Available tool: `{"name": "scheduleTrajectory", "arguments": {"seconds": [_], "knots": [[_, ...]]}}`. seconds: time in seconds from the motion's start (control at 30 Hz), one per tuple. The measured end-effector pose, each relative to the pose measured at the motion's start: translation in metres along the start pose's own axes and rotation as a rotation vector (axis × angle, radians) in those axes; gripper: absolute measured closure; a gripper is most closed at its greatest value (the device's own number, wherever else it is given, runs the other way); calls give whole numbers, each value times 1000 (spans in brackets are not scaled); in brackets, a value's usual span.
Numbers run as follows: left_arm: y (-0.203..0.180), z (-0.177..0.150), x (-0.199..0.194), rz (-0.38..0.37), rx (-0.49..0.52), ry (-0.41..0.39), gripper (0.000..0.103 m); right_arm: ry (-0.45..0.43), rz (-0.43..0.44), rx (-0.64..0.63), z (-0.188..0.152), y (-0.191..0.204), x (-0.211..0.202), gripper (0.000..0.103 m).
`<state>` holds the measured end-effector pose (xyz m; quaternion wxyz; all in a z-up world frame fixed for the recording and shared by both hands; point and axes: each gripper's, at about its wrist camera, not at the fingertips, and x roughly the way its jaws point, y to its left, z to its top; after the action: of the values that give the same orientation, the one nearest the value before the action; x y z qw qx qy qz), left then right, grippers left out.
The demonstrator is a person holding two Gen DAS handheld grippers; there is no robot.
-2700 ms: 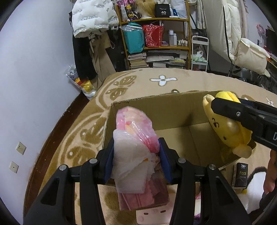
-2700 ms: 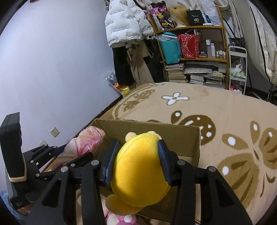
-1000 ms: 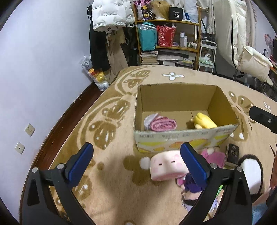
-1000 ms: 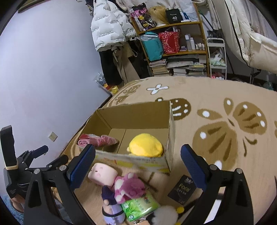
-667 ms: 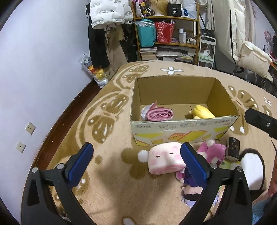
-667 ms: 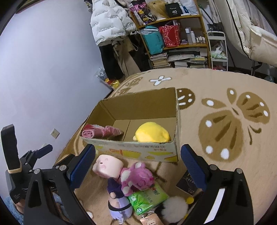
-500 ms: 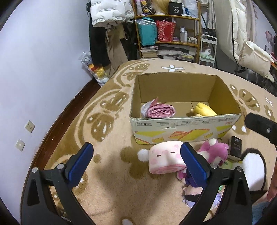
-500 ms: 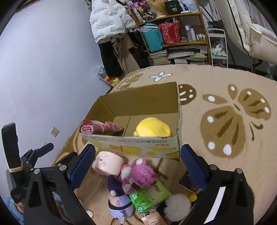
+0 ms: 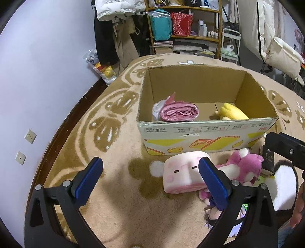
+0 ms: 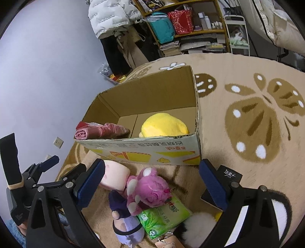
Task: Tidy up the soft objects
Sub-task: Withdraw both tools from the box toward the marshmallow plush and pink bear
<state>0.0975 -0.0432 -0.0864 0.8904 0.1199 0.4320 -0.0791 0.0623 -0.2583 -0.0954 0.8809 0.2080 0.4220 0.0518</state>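
Observation:
An open cardboard box [image 9: 205,133] [image 10: 144,150] stands on the carpet. Inside lie a pink bagged bundle [image 9: 177,113] [image 10: 103,130] on the left and a yellow plush [image 9: 231,113] [image 10: 164,125] on the right. In front of the box lie a pink roll-shaped plush [image 9: 183,174] [image 10: 114,176], a magenta bear plush [image 9: 242,168] [image 10: 147,189], a purple doll [image 10: 124,219] and a green tissue pack [image 10: 164,215]. My left gripper [image 9: 150,179] is open above the carpet, its right finger beside the roll plush. My right gripper [image 10: 151,183] is open over the bear.
A black "Face" carton [image 9: 267,160] [image 10: 224,183] and a black-and-white fluffy plush [image 9: 284,187] [image 10: 198,223] lie to the right. A purple wall [image 9: 38,80] runs along the left. Shelves [image 9: 183,24] and hanging coats [image 10: 114,17] stand behind the box.
Both grippers dropped their loads into the box, opened and pulled back. Since then they have sunk lower toward the toys in front of the box.

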Motion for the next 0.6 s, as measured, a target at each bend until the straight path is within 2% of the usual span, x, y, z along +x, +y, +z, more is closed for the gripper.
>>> {"name": "scheduleTrajectory", "arguments": {"seconds": [0.23,0.4,0.6], "knots": [[-9,-3,16,7,38,46,3,38,9,25,-3,-4,15,0],[-10,-4,17,40,39,41,3,53,4,26,-4,-3,21,0],[-9,-4,25,21,29,63,3,76,-14,39,-6,-8,28,0]]}}
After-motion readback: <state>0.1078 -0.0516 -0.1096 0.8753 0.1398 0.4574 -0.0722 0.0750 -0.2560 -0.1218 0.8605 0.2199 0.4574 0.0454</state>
